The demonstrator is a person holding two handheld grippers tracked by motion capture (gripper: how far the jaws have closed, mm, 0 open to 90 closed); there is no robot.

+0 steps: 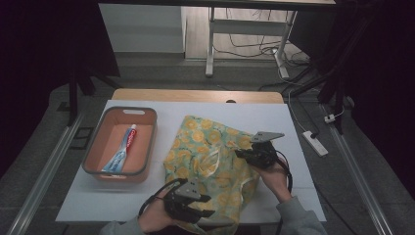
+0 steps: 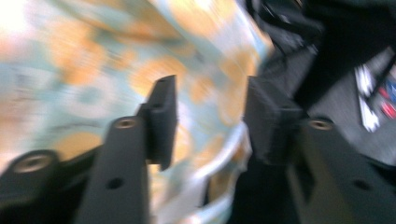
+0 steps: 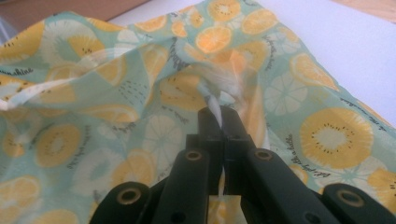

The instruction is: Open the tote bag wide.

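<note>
Fruit-print cloth [image 3: 140,116] is pinched between the right gripper's [image 3: 223,114] closed fingers; the left gripper's [image 2: 210,112] fingers gape apart.

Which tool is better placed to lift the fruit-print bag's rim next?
Right. The right tool is shut on the white trim of the bag, so it probably could lift at once. The left tool is open, with the bag's near edge between its jaws, not yet gripped.

Our left gripper [image 1: 208,208] low near table edge, jaws spread apart. Our right gripper [image 1: 241,153] farther forward, jaws pinched tight together, right hand [image 1: 274,175] behind it.
</note>
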